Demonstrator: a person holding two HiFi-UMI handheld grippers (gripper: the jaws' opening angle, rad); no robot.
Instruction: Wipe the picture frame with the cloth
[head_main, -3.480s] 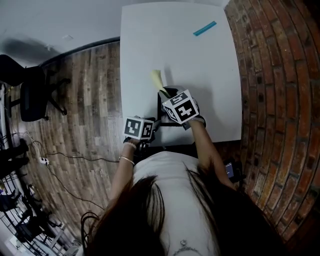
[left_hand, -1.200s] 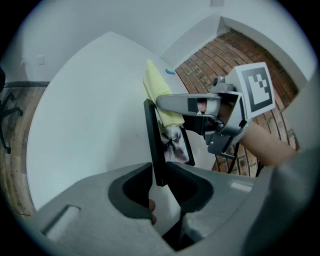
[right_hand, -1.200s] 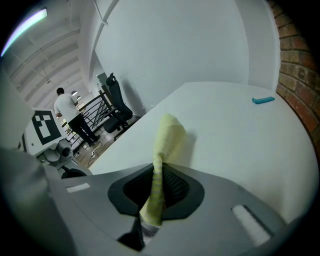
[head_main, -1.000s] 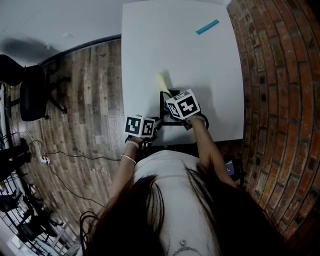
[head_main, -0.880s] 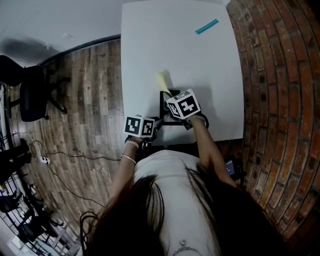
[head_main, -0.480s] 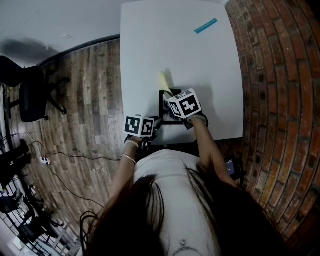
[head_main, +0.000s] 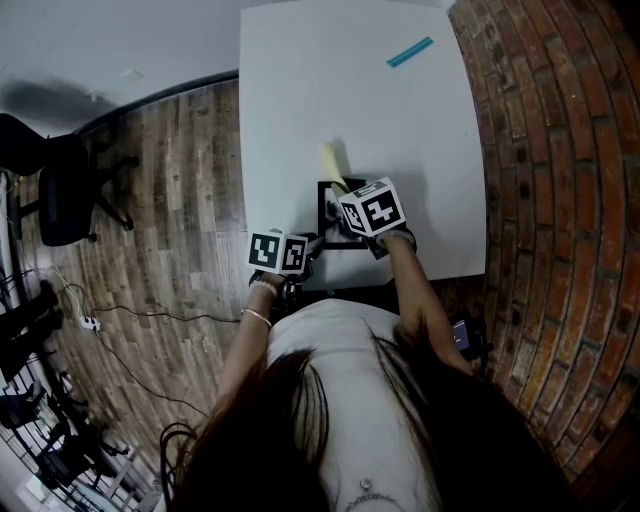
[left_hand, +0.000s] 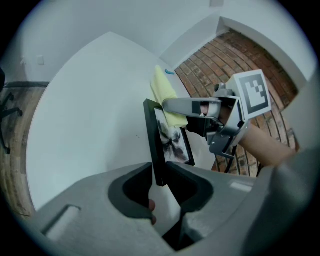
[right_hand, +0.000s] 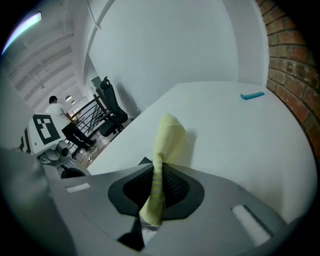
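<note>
Left gripper view: left gripper (left_hand: 160, 181) clamps black picture frame (left_hand: 170, 142) by near edge, apparently steadying it over white table (left_hand: 85, 115); right gripper (right_hand: 159, 187), clenched on folded yellow cloth (right_hand: 165, 140), lays cloth against frame's far end for wiping.

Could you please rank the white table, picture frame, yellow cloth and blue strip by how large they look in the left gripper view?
1. white table
2. picture frame, though it sits nearest the camera, which enlarges it
3. yellow cloth, partly hidden
4. blue strip, a tiny sliver
</note>
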